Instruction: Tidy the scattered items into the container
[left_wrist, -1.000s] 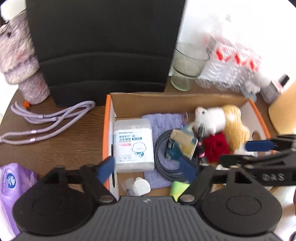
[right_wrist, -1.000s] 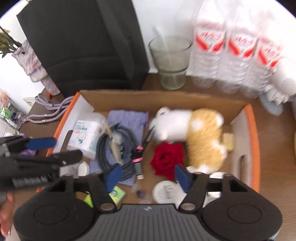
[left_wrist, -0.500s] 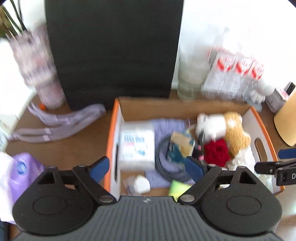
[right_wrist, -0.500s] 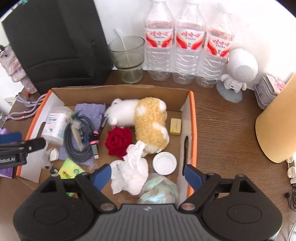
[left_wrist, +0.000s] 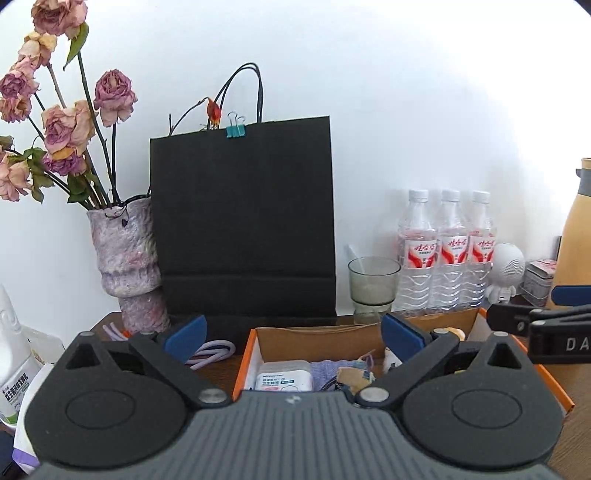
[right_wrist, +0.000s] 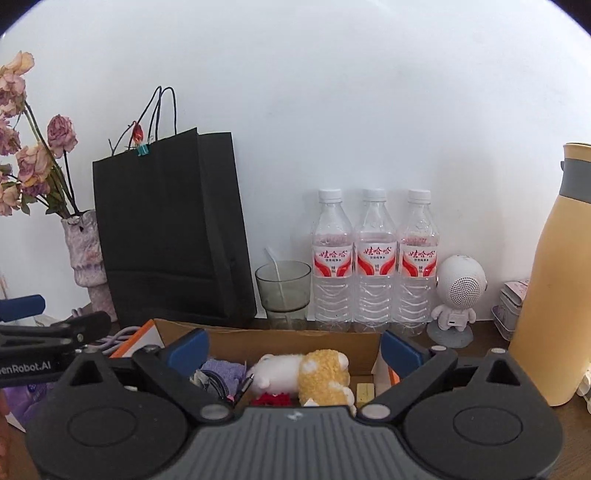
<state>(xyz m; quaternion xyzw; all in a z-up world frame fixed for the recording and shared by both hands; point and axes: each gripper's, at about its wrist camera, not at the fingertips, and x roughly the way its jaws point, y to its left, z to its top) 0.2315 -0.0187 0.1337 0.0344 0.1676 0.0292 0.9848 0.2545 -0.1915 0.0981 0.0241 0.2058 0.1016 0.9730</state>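
Note:
The cardboard box (left_wrist: 317, 338) with orange rims sits low in both wrist views. Inside it lie a white swab pack (left_wrist: 282, 376), a purple cloth (left_wrist: 327, 369), a black cable (right_wrist: 218, 384), a white-and-yellow plush toy (right_wrist: 306, 371) and a red rose (right_wrist: 271, 398). My left gripper (left_wrist: 293, 338) points almost level over the box's near left part; its jaws are opening with nothing between them. My right gripper (right_wrist: 294, 349) hangs over the box's near right part, jaws also opening and empty. The right gripper's fingers (left_wrist: 517, 321) show at the left wrist view's right edge.
Along the wall stand a vase of dried roses (left_wrist: 125, 258), a black paper bag (left_wrist: 243, 221), a glass (left_wrist: 373, 284), three water bottles (right_wrist: 373, 266), a white robot-shaped speaker (right_wrist: 458, 291) and a yellow flask (right_wrist: 554, 277). A purple cord (left_wrist: 210, 350) lies left of the box.
Both grippers have pulled back and tilted up, from looking down into the box to facing the wall. Both pairs of jaws have spread wider, with nothing in them.

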